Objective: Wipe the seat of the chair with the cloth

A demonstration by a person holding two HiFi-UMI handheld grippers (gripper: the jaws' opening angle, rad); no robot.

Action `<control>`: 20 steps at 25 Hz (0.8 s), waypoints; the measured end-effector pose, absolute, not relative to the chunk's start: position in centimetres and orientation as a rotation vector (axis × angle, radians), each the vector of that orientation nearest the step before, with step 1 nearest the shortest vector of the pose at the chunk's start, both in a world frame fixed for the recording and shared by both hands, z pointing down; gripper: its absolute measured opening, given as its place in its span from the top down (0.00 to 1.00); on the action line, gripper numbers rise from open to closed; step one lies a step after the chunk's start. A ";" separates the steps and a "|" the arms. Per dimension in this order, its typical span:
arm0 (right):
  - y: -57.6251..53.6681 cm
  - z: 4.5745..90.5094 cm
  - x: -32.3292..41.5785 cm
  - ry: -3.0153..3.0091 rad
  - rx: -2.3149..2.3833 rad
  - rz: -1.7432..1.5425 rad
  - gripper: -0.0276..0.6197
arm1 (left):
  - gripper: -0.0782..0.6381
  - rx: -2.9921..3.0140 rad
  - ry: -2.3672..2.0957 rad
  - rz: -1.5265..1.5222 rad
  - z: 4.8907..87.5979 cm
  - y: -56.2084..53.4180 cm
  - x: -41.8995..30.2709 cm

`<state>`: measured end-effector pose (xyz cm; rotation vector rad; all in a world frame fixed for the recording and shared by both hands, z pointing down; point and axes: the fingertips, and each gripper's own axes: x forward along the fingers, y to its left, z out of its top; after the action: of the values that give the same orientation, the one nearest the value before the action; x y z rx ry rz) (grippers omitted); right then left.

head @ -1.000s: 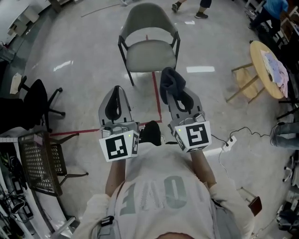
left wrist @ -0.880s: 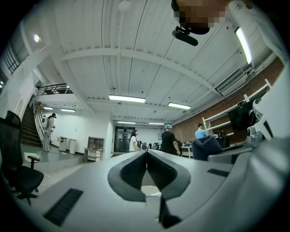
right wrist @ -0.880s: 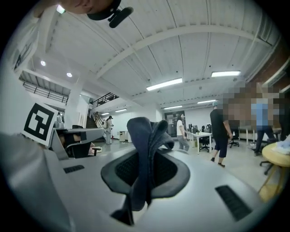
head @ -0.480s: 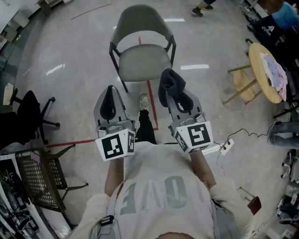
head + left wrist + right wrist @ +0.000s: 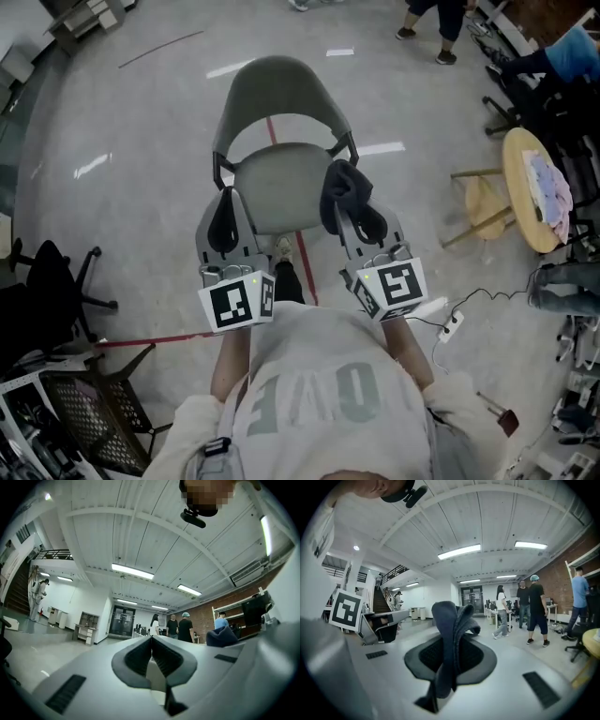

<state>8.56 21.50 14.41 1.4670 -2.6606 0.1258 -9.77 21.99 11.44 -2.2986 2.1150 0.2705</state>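
My right gripper (image 5: 349, 214) is clamped on the dark cloth (image 5: 341, 181), which bunches above its tips. My left gripper (image 5: 225, 208) is closed on nothing. From the head view, both overlap the grey chair (image 5: 281, 89) seat (image 5: 277, 192).

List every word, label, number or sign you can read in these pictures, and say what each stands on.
"OVE": large pale letters on the person's shirt, upside down in the head view; any further letter is out of sight.
Marker cubes: black-and-white square patterns only, no letters or numbers.
Cloth on the round table: too small to tell any print.
Nothing else is readable.
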 end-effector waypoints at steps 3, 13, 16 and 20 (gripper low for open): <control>15.4 13.5 6.1 -2.670 1.466 0.128 0.87 | 0.87 -2.305 2.103 0.267 10.8 15.9 -12.0; 1.9 15.0 2.5 -2.578 1.535 0.231 0.87 | 0.87 -2.394 2.060 0.150 12.9 1.0 -16.7; -0.7 15.7 2.6 -2.535 1.543 0.251 0.87 | 0.87 -2.438 2.060 0.143 13.9 -1.9 -16.5; -2.8 15.7 2.6 -2.511 1.581 0.268 0.87 | 0.87 -2.479 2.070 0.133 15.6 -4.5 -16.4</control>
<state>2.60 -2.76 15.73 1.5814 -2.5111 0.2682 -16.36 -4.52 15.63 -2.4787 2.0702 0.1333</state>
